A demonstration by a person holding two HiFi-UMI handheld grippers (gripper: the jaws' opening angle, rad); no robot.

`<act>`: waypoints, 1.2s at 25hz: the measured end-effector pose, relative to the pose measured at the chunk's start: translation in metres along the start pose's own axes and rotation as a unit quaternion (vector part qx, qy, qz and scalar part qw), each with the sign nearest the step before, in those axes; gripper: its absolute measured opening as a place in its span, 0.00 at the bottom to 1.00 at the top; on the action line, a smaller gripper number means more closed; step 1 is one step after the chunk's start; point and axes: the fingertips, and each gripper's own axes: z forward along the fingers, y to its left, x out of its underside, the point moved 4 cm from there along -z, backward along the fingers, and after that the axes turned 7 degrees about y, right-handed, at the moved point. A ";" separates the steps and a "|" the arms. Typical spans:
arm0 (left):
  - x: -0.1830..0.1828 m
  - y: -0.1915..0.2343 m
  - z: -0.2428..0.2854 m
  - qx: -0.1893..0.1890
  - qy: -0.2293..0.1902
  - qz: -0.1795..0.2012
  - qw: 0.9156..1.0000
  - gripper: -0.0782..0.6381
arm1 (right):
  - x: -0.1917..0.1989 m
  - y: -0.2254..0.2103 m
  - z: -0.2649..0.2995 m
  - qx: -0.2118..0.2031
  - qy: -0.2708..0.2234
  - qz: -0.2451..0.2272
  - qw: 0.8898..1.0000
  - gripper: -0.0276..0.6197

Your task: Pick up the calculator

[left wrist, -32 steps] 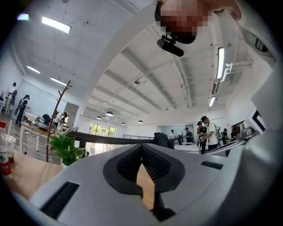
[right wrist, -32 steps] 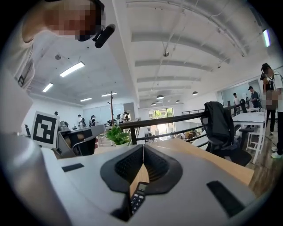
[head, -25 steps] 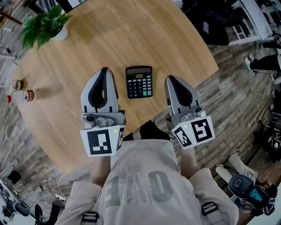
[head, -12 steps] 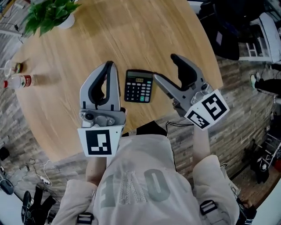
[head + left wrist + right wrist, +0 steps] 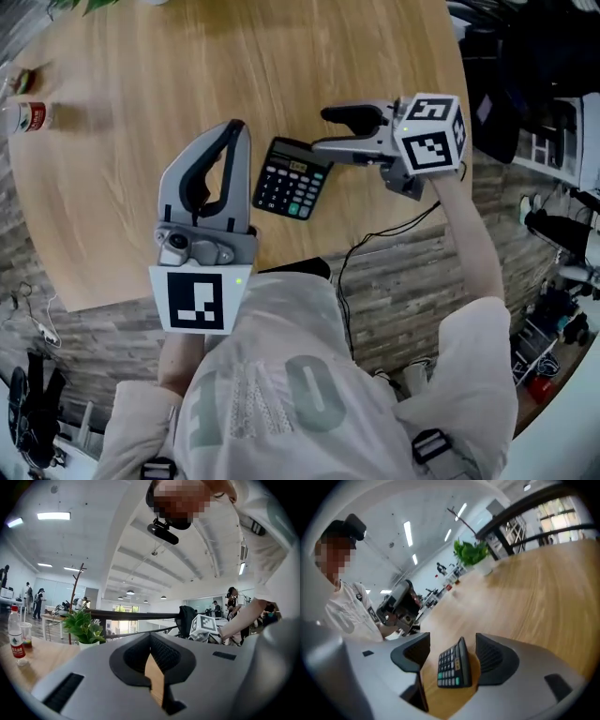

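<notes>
The black calculator lies flat on the round wooden table, near its front edge. My right gripper comes in from the right, pointing left and tilted down, its jaws open just over the calculator's far right corner. In the right gripper view the calculator shows between the open fingers, with space on both sides and no pad touching it. My left gripper hovers just left of the calculator, pointing away from me, jaws shut and empty. In the left gripper view its pads meet.
A small bottle with a red label stands at the table's far left; it also shows as the bottle in the left gripper view. A potted plant is at the far side. A black cable hangs off the table's front edge.
My right gripper opened from shut, swung round from pointing forward to pointing left, and dropped toward the calculator. The left gripper sank a little. The calculator stayed put.
</notes>
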 end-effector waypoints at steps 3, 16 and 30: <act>0.006 0.007 0.001 -0.014 0.010 -0.013 1.000 0.12 | 0.024 -0.008 0.031 -0.057 0.129 0.023 0.990 0.50; 0.030 0.047 0.008 -0.065 0.030 -0.072 0.995 0.12 | 0.053 -0.022 0.076 -0.152 0.337 0.087 0.925 0.50; 0.041 0.074 0.002 -0.109 0.051 -0.057 0.991 0.12 | 0.070 -0.020 0.086 -0.138 0.427 0.062 0.892 0.28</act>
